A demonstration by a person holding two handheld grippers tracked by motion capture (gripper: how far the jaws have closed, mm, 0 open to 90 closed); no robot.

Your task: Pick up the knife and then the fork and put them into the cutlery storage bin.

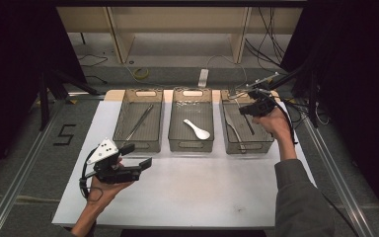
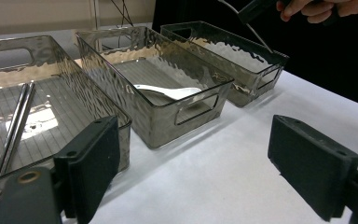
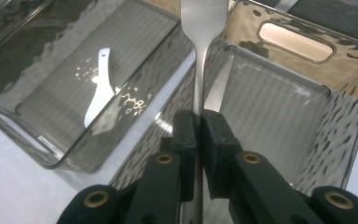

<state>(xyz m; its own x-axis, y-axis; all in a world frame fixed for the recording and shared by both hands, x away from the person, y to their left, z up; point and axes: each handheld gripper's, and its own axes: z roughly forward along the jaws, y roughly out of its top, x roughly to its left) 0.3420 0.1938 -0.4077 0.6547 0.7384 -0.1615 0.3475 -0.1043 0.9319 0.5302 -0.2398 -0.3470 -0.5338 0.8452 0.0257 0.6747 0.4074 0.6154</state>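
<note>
Three clear bins stand in a row at the far side of the white surface [image 1: 187, 192], each taking one kind of cutlery. The left bin [image 1: 139, 120] holds chopsticks [image 1: 139, 122], the middle bin [image 1: 191, 120] a white spoon [image 1: 197, 129], and the right bin [image 1: 246, 123] already has a metal piece [image 1: 234, 131] lying in it.

The right gripper [image 3: 198, 135] hangs over the right bin, its jaws pressed together on the handle of a metal utensil [image 3: 200, 28], probably a fork. That narrow pinch keeps the flat handle steady above the bin it seems meant for.

The left gripper [image 1: 140, 155] waits near the left bin, jaws spread and empty, probably ready for another piece.
</note>
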